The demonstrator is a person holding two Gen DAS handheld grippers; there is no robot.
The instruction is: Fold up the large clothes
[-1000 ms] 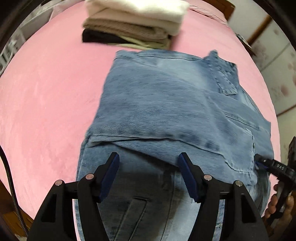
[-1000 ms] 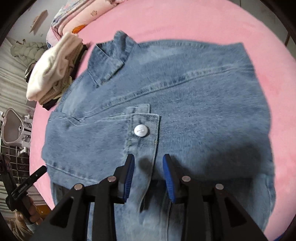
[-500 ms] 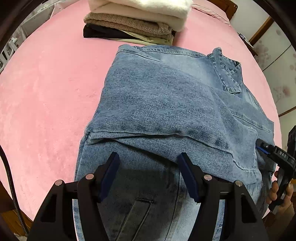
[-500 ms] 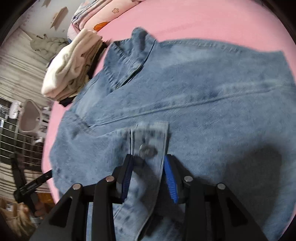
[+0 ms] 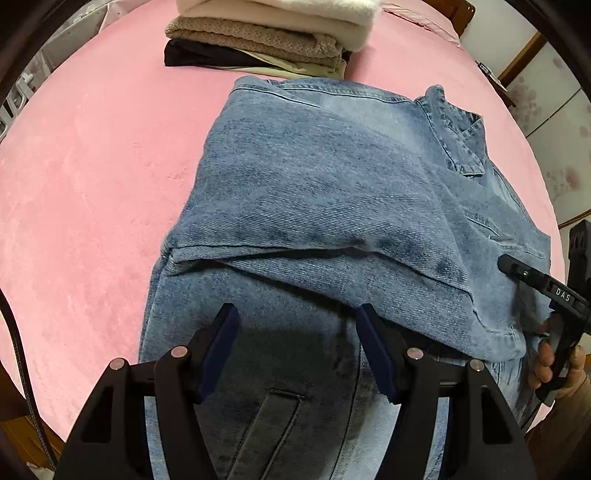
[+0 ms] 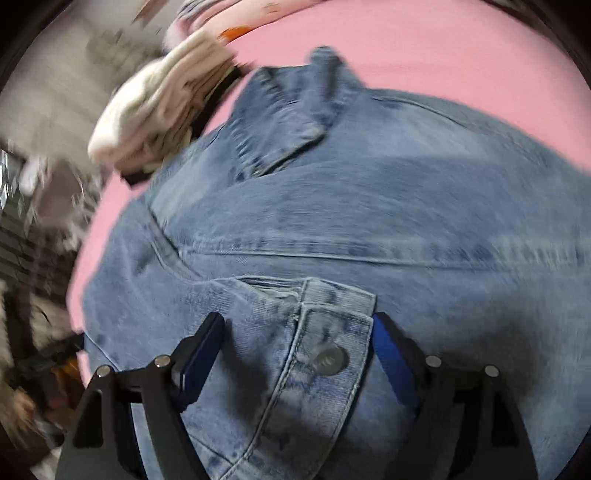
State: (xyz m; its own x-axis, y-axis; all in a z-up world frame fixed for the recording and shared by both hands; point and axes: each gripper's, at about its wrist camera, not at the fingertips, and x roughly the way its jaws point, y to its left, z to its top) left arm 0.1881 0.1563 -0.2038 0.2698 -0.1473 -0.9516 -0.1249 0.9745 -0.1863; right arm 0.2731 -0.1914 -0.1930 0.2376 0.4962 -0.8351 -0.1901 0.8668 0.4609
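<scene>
left gripper (image 5: pixel 297 341) spread, empty, over denim jacket (image 5: pixel 332 192) | right gripper (image 6: pixel 299 354) apparently spread around near buttoned cuff (image 6: pixel 328 354), blurred

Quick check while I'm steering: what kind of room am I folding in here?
Most likely a bedroom at home. The denim jacket lies on a soft pink bed cover, a stack of folded knitwear sits at its far edge, and patterned bedding shows beyond, though that view is blurred.
</scene>
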